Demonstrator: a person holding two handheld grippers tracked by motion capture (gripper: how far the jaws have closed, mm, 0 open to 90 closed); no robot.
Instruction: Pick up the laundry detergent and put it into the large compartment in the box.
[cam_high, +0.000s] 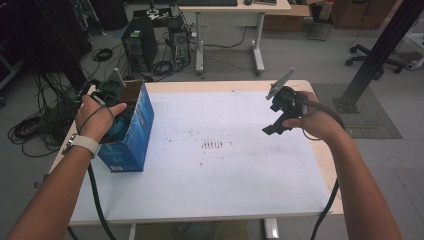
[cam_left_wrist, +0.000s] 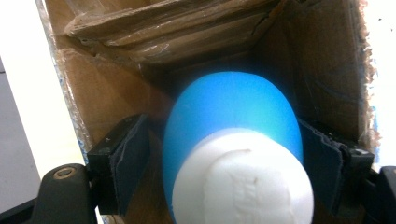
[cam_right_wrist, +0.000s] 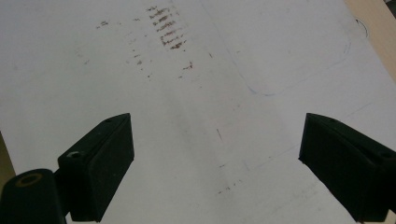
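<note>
A blue bottle (cam_left_wrist: 231, 107) with a white cap (cam_left_wrist: 243, 182) lies inside an open blue cardboard box (cam_high: 132, 135) at the table's left edge. My left gripper (cam_left_wrist: 222, 123) reaches into the box and straddles the bottle. A dark gap separates the left pad (cam_left_wrist: 126, 158) from the bottle; the right pad (cam_left_wrist: 322, 163) sits close beside it, so the jaws are open. In the high view my left hand (cam_high: 97, 120) holds that gripper at the box's mouth. My right gripper (cam_high: 270, 127) hovers open over the right of the table, nothing between its jaws (cam_right_wrist: 215, 126).
The white table top (cam_high: 225, 180) carries brown smudges (cam_high: 212, 145) near its middle, which the right gripper view also shows (cam_right_wrist: 166, 28). Beyond the far edge the floor holds a computer tower (cam_high: 140, 42), cables and a white desk (cam_high: 230, 15).
</note>
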